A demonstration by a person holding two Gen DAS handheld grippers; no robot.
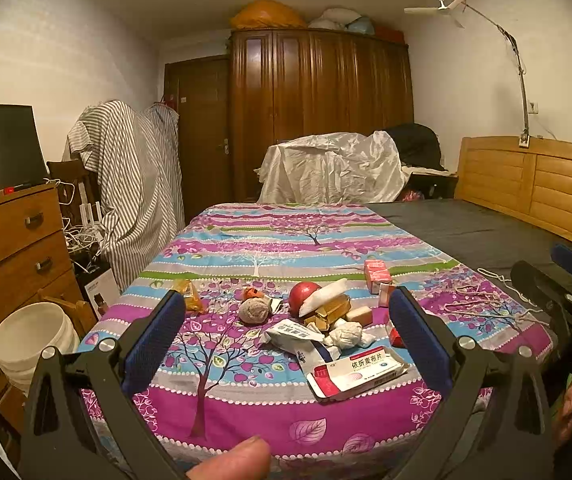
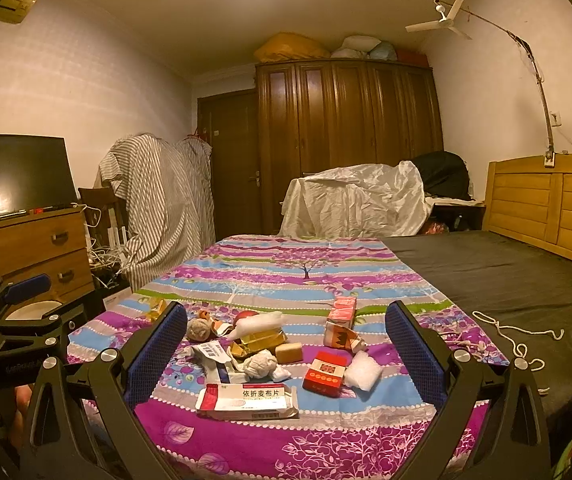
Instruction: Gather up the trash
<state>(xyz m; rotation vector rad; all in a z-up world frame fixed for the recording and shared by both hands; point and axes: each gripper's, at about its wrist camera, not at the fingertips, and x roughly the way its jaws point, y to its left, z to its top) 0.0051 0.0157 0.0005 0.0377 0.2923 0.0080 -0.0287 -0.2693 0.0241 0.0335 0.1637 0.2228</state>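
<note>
My left gripper (image 1: 286, 336) hangs spread wide and empty above the bed's patterned sheet (image 1: 246, 412); the white bucket (image 1: 32, 340) sits at nine o'clock, the medicine box (image 1: 360, 372) at five o'clock; my right gripper (image 2: 286, 354) gapes empty, trash pile (image 2: 262, 344) between its fingers

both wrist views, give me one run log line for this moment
phase: pre-grasp | left tool: open, empty | right tool: open, empty | trash: medicine box nearest on bedspread | bucket: left of bed
</note>
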